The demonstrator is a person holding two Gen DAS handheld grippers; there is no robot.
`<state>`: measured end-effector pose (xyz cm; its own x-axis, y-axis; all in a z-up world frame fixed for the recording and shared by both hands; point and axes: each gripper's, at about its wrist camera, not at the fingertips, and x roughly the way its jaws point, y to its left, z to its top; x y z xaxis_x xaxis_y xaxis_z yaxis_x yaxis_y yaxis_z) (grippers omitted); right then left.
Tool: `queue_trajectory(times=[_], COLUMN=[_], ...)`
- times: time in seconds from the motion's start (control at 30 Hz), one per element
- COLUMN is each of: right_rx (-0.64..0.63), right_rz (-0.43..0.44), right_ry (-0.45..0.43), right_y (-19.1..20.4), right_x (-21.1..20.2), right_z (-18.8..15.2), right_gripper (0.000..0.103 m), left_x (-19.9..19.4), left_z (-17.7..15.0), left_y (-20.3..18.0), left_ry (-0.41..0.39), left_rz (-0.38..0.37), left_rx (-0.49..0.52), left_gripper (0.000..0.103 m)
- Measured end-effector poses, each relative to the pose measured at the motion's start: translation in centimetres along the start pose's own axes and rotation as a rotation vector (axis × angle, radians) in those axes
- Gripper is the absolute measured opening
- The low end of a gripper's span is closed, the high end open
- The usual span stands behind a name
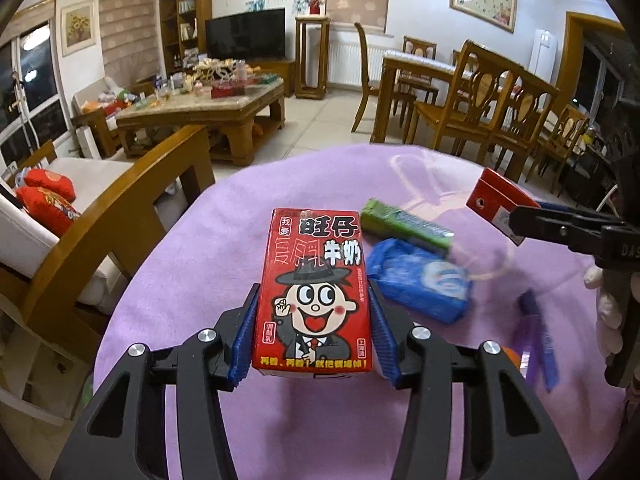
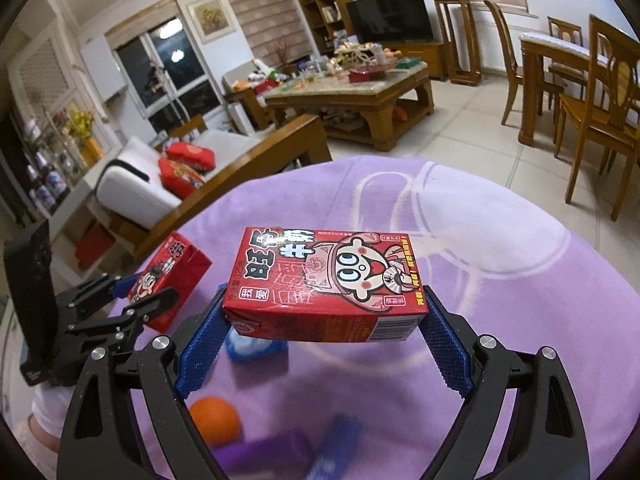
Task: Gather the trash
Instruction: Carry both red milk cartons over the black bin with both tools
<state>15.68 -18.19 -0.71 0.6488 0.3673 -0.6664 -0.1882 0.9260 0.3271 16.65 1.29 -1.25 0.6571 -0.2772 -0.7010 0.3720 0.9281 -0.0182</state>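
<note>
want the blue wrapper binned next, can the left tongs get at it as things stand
Probably not yet: the left tongs are shut on a red milk carton. The blue wrapper lies uncovered beside it on the purple cloth.

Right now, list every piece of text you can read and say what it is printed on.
"旺仔牛奶", "我爱": red cartoon-boy milk carton in the left gripper.
"旺仔牛奶", "我爱": second red milk carton, lying sideways in the right gripper.
"DAS": black body of the right gripper, letters cut off.
Green wrapper, blue packet, cartons' small print: too blurred.
</note>
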Motion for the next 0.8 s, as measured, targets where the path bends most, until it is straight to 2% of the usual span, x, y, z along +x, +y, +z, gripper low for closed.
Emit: queue_trajectory(times=[0.13,0.43,0.8], right_rx=[0.032,0.061,0.155], right_rz=[0.019,0.024,-0.106], right_ry=[-0.05,-0.192,-0.354], right_y=[-1.0,-4.5,-13.7], right_x=[-3.8,-15.4,-30.3], right_z=[-1.3,-5.0,-11.6], right_gripper=[0.088,0.088,0.089], left_x=[-2.5,-5.9,-7.0], left_z=[0.1,0.4,-0.3], left_y=[-2.5,-12.0,-26.6], left_ry=[-0.061,-0.167,-0.223], left_rz=[-0.022,-0.131,-0.324], left_rx=[0.027,0.137,0.307], left_gripper=[0.05,0.05,0.05])
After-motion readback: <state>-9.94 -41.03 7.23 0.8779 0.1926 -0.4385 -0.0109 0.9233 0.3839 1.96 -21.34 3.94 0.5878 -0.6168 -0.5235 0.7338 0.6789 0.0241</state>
